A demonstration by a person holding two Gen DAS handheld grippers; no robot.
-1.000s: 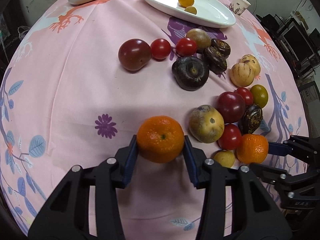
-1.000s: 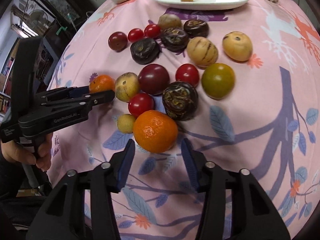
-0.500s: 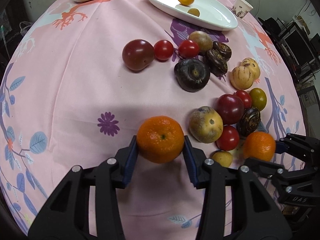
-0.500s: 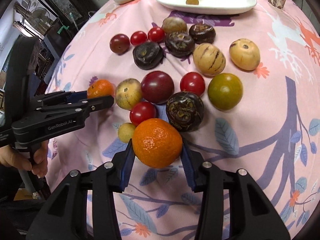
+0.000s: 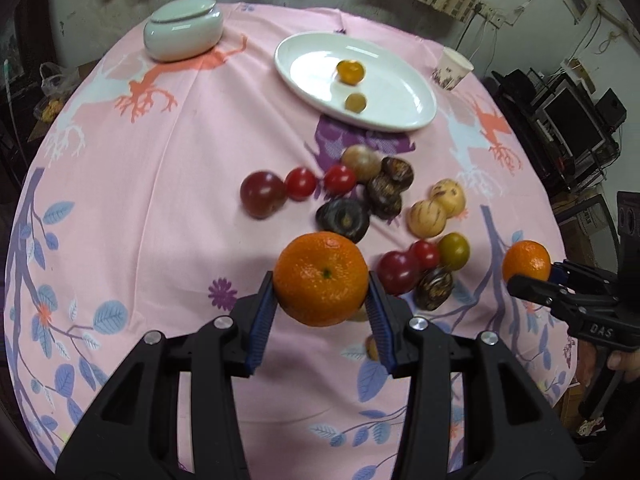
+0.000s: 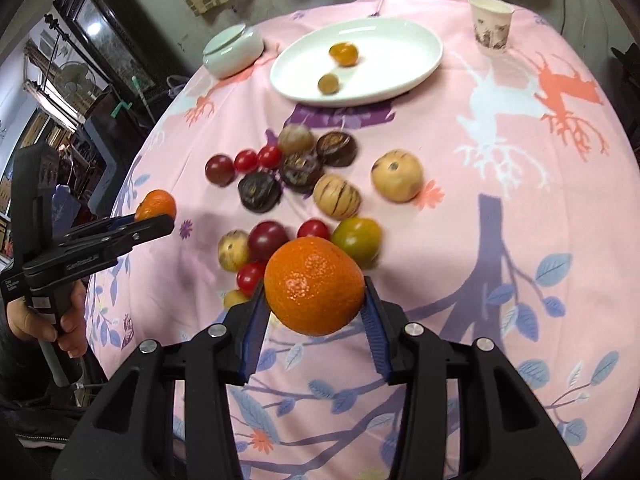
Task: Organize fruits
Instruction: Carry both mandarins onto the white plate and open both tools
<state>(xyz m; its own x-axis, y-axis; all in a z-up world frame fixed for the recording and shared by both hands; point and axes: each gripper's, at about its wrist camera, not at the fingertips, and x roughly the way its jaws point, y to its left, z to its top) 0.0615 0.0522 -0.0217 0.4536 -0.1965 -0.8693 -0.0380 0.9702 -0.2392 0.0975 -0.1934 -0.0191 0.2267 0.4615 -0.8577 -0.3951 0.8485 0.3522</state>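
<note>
My left gripper (image 5: pixel 321 294) is shut on an orange mandarin (image 5: pixel 322 278) and holds it above the pink tablecloth. My right gripper (image 6: pixel 314 300) is shut on a second mandarin (image 6: pixel 315 286), also lifted; that mandarin shows at the right of the left wrist view (image 5: pixel 526 260). The left gripper and its mandarin (image 6: pixel 156 205) show at the left of the right wrist view. Loose fruit lies mid-table: red tomatoes (image 5: pixel 300 183), dark purple fruit (image 5: pixel 343 218), pale striped fruit (image 6: pixel 336 195), a green tomato (image 6: pixel 357 237). A white oval plate (image 5: pixel 400 92) at the back holds two small orange-yellow fruits (image 5: pixel 350 71).
A pale green lidded dish (image 5: pixel 183 28) stands at the back left. A paper cup (image 6: pixel 491 24) stands at the back right beside the plate. The round table drops off at its edges, with dark furniture and shelving around it.
Both grippers have risen with their mandarins, well above the cloth. The right gripper closed on its mandarin and lifted it off the table. The loose fruit has not moved.
</note>
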